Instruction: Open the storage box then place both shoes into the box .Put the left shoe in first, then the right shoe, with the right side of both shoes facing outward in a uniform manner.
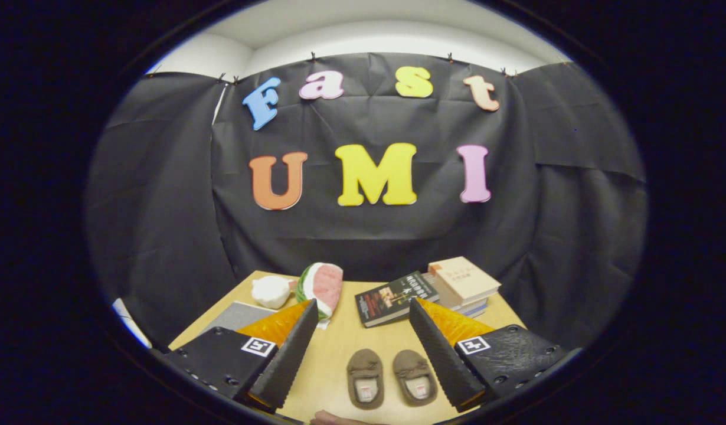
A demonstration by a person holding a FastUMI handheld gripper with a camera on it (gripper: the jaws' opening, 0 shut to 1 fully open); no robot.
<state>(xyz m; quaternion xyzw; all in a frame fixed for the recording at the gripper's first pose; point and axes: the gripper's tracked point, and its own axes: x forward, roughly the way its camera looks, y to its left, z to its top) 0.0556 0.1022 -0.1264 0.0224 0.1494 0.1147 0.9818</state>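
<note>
Two small brown shoes sit side by side on the wooden table [339,348], right in the gap between the gripper's fingers, toes pointing away toward the booth wall. Left shoe [365,378] and right shoe [415,377] are just apart, not touching, both upright w/ their pale insoles showing. Gripper [363,316] hangs above the table, fingers spread wide, nothing between the pads, not touching either shoe. Left finger [286,354] angles in from one side, right finger [442,354] from the other, and the pair of shoes lies nearer the right one.

Beyond the fingertips, a dark-covered book [392,298] lies flat, tilted a bit, and just beside it a stack of books [464,283] w/ a tan one on top. Over by the left finger, a watermelon-slice plush [321,286] leans near a white round plush [271,291], the two almost touching. A grey flat thing [239,316] peeks out behind the left finger, can't tell what it is. At the near table edge, a sliver of something pinkish [333,418], too little visible to call.
</note>
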